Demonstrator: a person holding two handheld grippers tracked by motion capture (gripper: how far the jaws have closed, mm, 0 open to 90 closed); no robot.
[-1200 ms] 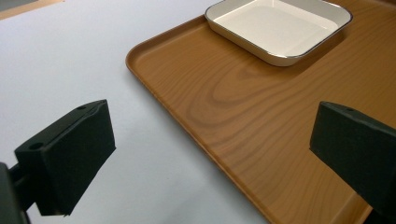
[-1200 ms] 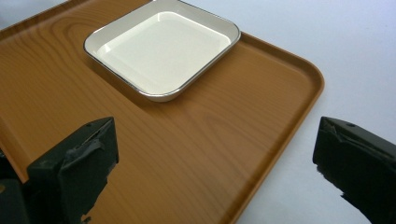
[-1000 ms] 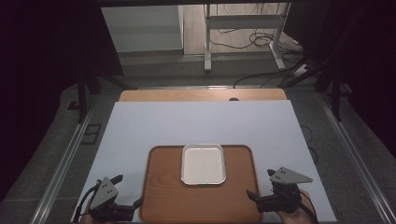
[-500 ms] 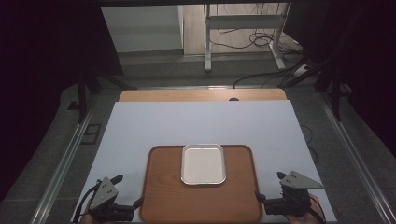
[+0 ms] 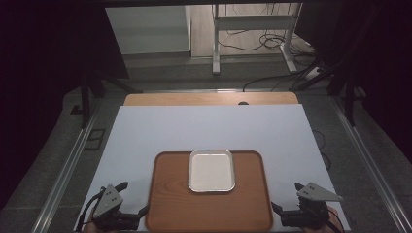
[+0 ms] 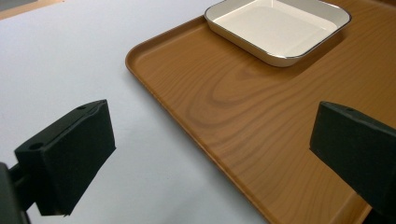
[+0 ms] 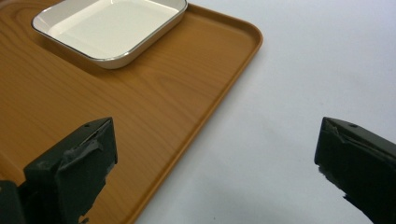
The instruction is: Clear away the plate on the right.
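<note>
a wooden tray (image 5: 209, 204) carrying a white dish (image 5: 212, 171) lies between the left tool (image 5: 128, 201) and right tool (image 5: 286, 211) at the worktop's (image 5: 204, 128) near edge, both tools spread wide and empty, equally close.

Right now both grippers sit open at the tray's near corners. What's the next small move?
Probably ease both inward so each straddles a tray edge. The left gripper and right gripper flank the wooden tray, jaws wide and apart from its rim. The white dish rides loose, so keep it level.
</note>
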